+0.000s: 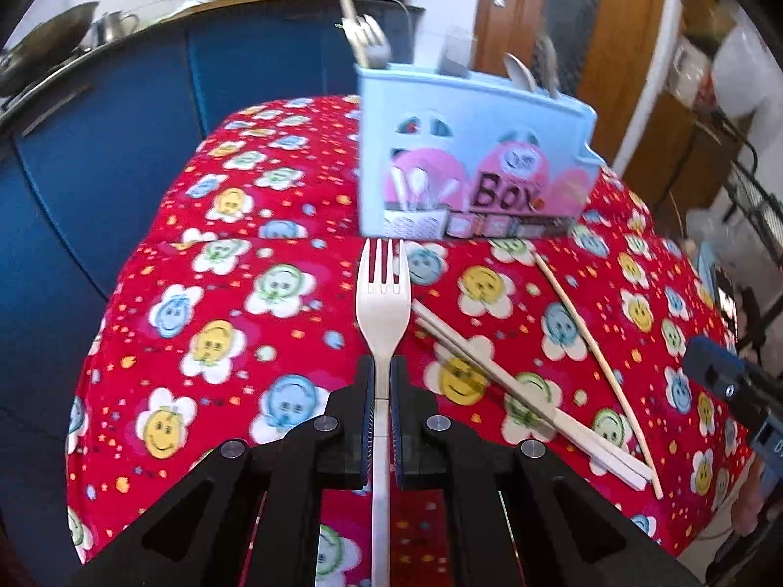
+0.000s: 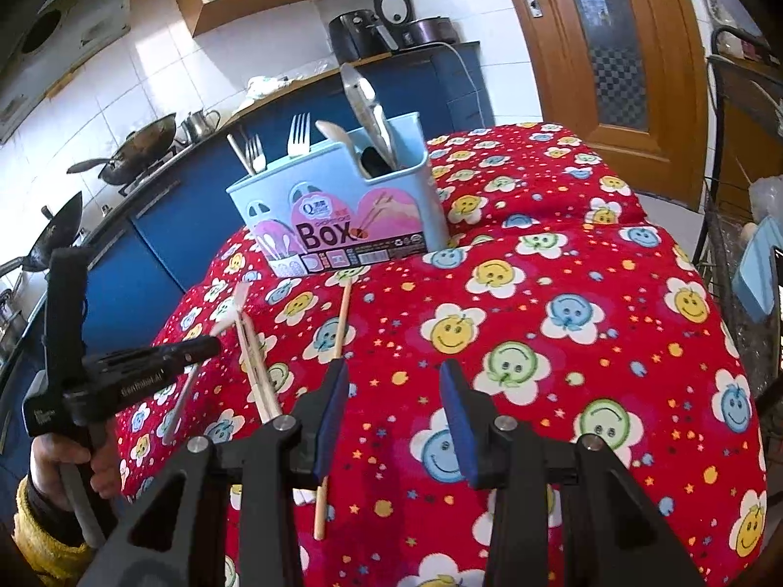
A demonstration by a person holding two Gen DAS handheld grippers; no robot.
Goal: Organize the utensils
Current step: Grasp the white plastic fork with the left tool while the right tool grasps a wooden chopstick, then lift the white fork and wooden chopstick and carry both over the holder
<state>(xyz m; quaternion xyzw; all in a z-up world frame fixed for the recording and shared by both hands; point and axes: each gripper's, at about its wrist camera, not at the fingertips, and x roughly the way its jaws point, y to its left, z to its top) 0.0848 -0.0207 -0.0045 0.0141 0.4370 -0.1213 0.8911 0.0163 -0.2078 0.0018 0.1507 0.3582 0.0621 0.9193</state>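
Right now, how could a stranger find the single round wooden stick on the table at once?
Start at the blue utensil box standing on the red flowered tablecloth. In front of it lies the thin wooden stick, running from the box toward the open right gripper. Unlike the pale flat chopstick pair beside it, it lies alone, round and darker.

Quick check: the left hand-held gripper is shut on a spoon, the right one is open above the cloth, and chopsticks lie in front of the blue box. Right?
One thing is wrong: the left hand-held gripper is shut on a fork, not a spoon; the left wrist view shows its tines. The rest holds: the right hand-held gripper is open above the cloth, and chopsticks lie in front of the blue box.
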